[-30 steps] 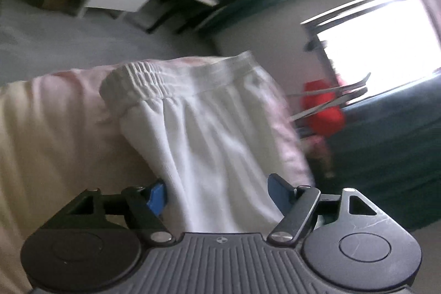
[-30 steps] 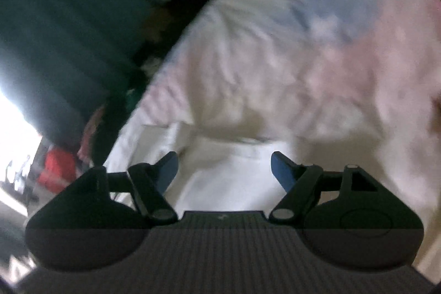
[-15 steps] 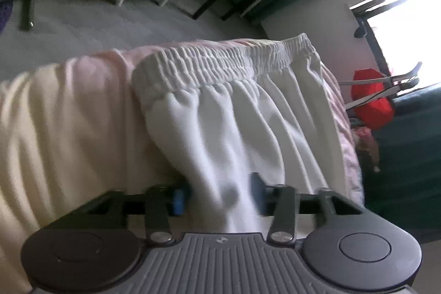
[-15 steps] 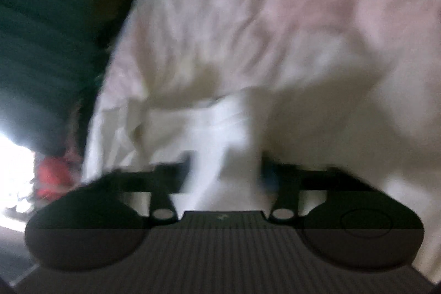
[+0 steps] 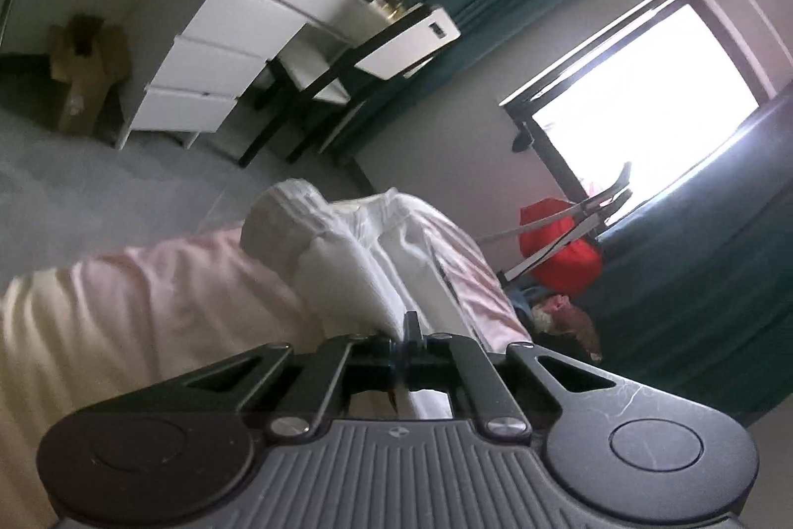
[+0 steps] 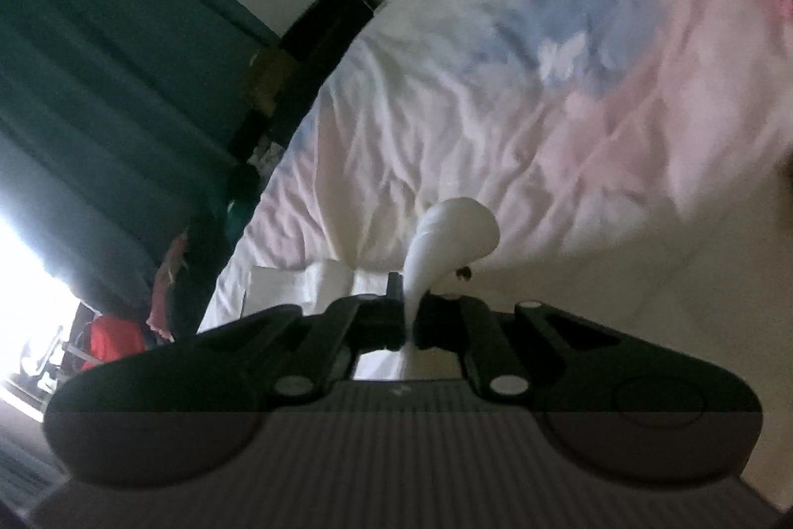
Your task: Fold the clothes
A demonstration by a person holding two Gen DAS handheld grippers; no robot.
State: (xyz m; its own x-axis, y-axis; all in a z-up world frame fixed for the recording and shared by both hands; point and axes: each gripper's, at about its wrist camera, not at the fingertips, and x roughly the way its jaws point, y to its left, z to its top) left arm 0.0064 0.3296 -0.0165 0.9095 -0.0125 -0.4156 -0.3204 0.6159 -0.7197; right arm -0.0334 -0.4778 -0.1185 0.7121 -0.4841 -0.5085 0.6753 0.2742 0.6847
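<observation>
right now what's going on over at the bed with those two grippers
A person is working on a pair of white shorts lying on the pastel bedspread. The left gripper is shut on a pinch of the white fabric, with the elastic waistband bunched up ahead of it. The right gripper is also shut on a fold of white cloth. Nothing looks neatly folded yet; the fabric is gathered.
</observation>
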